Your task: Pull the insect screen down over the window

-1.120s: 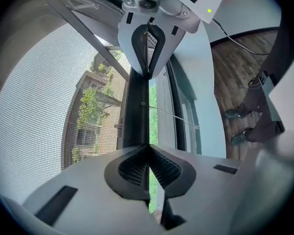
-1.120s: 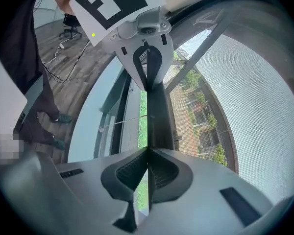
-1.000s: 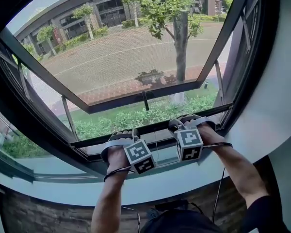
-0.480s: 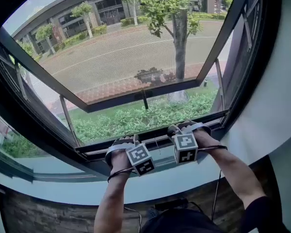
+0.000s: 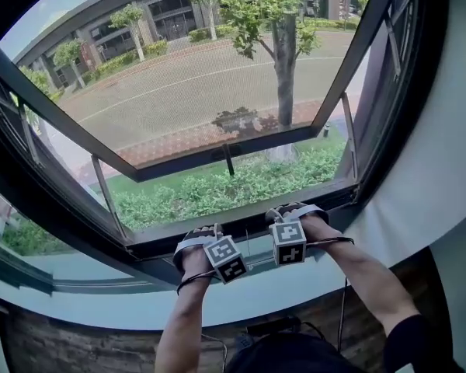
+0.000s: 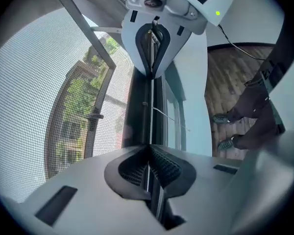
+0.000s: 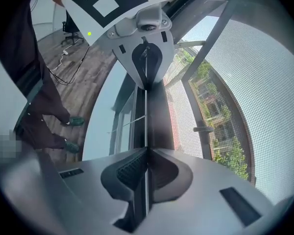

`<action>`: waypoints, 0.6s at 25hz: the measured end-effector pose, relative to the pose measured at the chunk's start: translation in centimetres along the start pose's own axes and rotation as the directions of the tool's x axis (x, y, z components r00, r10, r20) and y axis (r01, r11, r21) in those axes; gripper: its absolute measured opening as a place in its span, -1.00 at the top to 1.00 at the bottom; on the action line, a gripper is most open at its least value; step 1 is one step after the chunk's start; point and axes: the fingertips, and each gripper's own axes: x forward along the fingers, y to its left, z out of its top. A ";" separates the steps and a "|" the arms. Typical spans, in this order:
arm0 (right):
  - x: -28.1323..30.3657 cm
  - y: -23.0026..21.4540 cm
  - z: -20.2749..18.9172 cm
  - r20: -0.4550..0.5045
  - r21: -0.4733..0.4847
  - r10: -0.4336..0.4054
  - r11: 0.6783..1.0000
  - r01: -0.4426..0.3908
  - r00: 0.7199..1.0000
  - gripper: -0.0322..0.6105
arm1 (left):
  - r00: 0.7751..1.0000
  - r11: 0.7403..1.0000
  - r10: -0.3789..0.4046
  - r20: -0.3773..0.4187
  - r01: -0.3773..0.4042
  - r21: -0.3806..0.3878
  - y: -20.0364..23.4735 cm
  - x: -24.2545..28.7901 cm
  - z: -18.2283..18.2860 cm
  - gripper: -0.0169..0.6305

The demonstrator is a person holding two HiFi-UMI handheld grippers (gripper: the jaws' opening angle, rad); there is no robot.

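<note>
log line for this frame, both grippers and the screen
left gripper: shut on screen bar | right gripper: shut on screen bar | insect screen: nearly down | screen bar: close to sill

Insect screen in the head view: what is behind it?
Through its mesh show an outward-tilted window sash, a tree, a road, hedges and buildings. The left hand-held gripper and right hand-held gripper, shut on its bottom bar, cover what lies behind there.

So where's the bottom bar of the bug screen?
In the head view, the bottom bar sits low, just above the sill, with the left gripper and right gripper clamped on its middle.
</note>
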 end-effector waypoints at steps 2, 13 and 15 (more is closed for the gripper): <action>1.0 0.8 -0.3 -0.006 0.005 0.013 1.000 -0.013 1.000 0.83 | 1.000 1.000 -0.014 0.003 0.014 -0.015 -0.7 1.0 -0.2 0.89; 2.7 1.9 -1.0 -0.037 0.005 0.053 0.999 -0.053 0.998 0.83 | 0.998 0.998 -0.060 0.004 0.060 -0.033 -1.8 2.2 -0.3 0.89; 3.0 2.2 -1.0 -0.040 0.011 0.066 0.998 -0.065 0.997 0.83 | 0.998 0.997 -0.068 0.005 0.068 -0.030 -2.1 2.7 -0.4 0.89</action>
